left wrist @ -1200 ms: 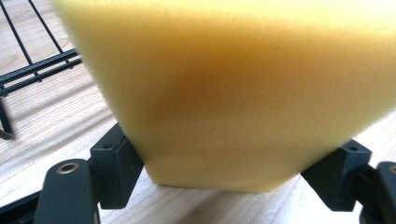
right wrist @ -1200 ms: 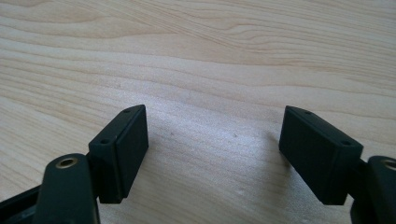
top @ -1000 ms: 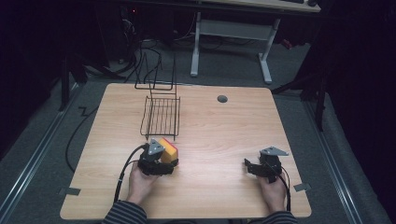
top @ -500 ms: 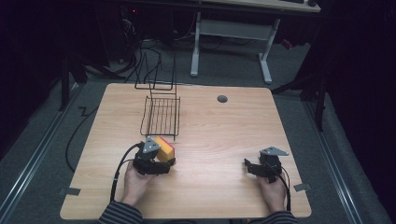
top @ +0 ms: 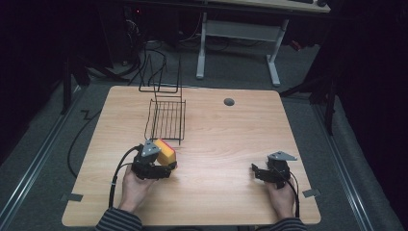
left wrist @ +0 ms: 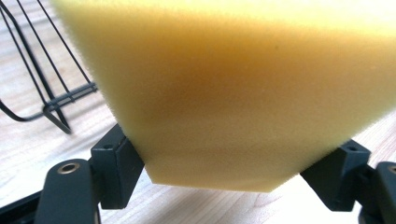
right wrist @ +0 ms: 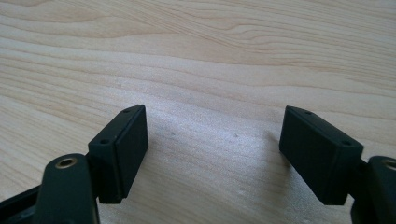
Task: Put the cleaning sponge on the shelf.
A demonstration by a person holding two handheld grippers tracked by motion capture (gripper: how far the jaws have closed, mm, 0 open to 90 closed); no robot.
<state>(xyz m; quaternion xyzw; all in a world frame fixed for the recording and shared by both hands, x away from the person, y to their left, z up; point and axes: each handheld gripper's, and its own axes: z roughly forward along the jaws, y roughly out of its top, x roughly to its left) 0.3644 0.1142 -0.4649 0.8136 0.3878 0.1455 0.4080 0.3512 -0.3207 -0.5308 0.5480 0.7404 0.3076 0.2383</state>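
A yellow sponge (top: 165, 151) with a red face is squeezed between the jaws of my left gripper (top: 162, 162), which is shut on it above the front left of the wooden table (top: 226, 139). In the left gripper view the sponge (left wrist: 243, 93) bulges wide over both black pads (left wrist: 116, 163), and its lower edge hangs off the wood. My right gripper (top: 257, 173) rests low at the front right, open. In the right gripper view its jaws (right wrist: 215, 149) stand wide apart with only bare wood between them.
A black wire rack (top: 166, 118) stands just beyond the sponge, towards the table's back left, and its corner (left wrist: 42, 84) lies close to the left jaw. A grey grommet (top: 229, 102) sits near the back edge. A white desk frame (top: 240, 33) stands on the floor behind.
My left gripper has risen a little with the sponge in it and shifted slightly left. The right gripper has not moved.
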